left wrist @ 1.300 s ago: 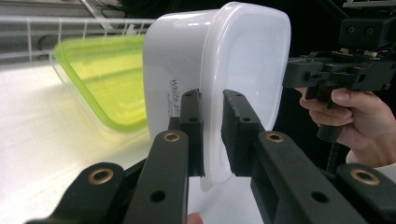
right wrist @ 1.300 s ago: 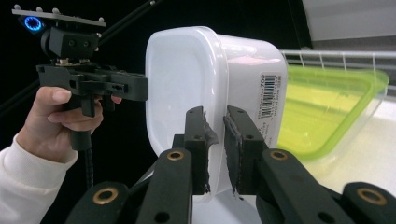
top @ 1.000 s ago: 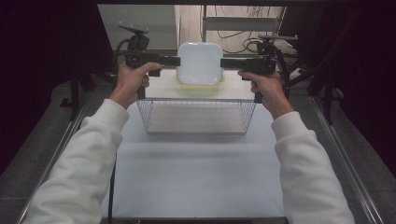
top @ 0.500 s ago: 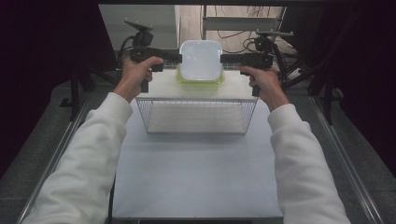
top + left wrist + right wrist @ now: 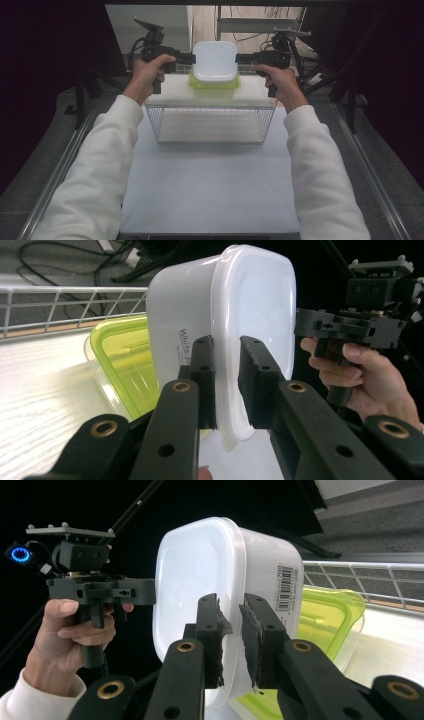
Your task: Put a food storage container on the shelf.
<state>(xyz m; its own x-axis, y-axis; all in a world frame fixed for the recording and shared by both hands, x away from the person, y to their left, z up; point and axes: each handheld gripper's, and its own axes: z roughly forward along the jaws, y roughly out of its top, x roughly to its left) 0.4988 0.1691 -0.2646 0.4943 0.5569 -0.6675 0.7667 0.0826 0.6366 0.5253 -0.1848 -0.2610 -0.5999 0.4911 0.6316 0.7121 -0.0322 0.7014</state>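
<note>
Above the wire basket's (image 5: 210, 125) far edge, both my grippers (image 5: 190, 58) (image 5: 239, 58) pinch the white tub's (image 5: 215, 61) rim, keeping it level over the green-lidded box (image 5: 214, 83).

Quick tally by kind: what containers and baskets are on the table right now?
White lidded container: 1, held between both tools
Green-lidded container: 1
Wire basket: 1
Total: 3

Green-lidded container (image 5: 214, 85) mostly hidden beneath white container (image 5: 215, 61), printed side lettering (image 5: 184, 346) cut short by left gripper (image 5: 226, 371), barcode digits (image 5: 285, 582) illegible.
</note>
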